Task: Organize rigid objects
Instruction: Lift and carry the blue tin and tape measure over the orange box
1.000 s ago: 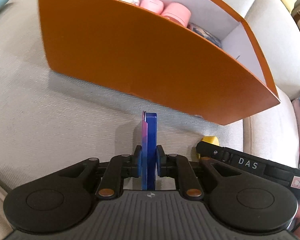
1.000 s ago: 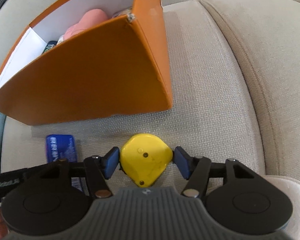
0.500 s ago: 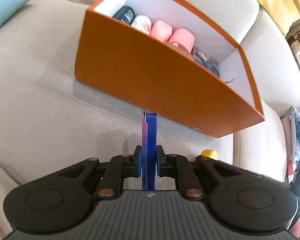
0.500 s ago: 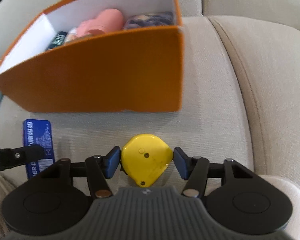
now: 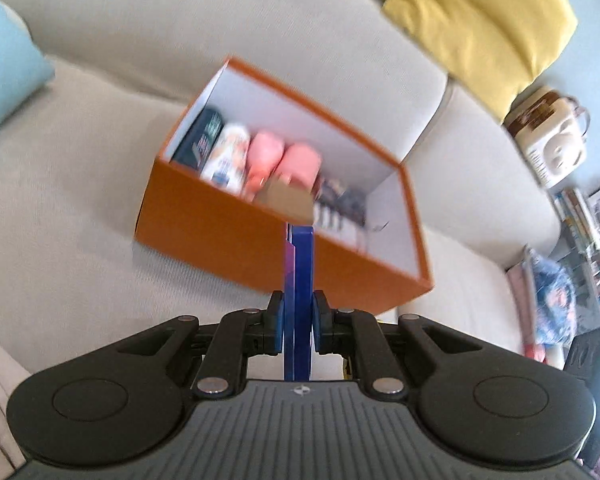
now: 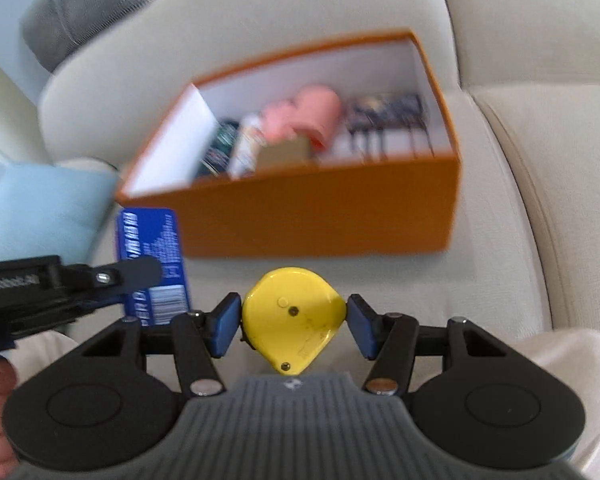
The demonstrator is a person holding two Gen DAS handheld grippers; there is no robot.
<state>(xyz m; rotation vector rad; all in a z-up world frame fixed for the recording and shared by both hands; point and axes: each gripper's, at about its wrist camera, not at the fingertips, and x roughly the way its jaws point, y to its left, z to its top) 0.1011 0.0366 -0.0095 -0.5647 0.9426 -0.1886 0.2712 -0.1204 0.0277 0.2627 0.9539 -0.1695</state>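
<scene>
Carrying over the box [image 5: 236,236], the tin [image 5: 298,280] and yellow case [image 6: 292,316] are kept pinched in jaws until past its rim.

My left wrist camera sits just behind my left gripper [image 5: 298,322] and looks forward and steeply down along its fingers, from above the beige fabric sofa [image 5: 60,220], toward the open orange cardboard box with white inside walls [image 5: 228,236] seen across one long side. My right wrist camera sits the same way behind my right gripper [image 6: 294,318], also tilted down, facing that same box [image 6: 320,212] from the other end of its near wall. Both views share the box and the sofa seat; the right view also catches my left gripper [image 6: 112,280] at its left edge. Both are blurred.
</scene>
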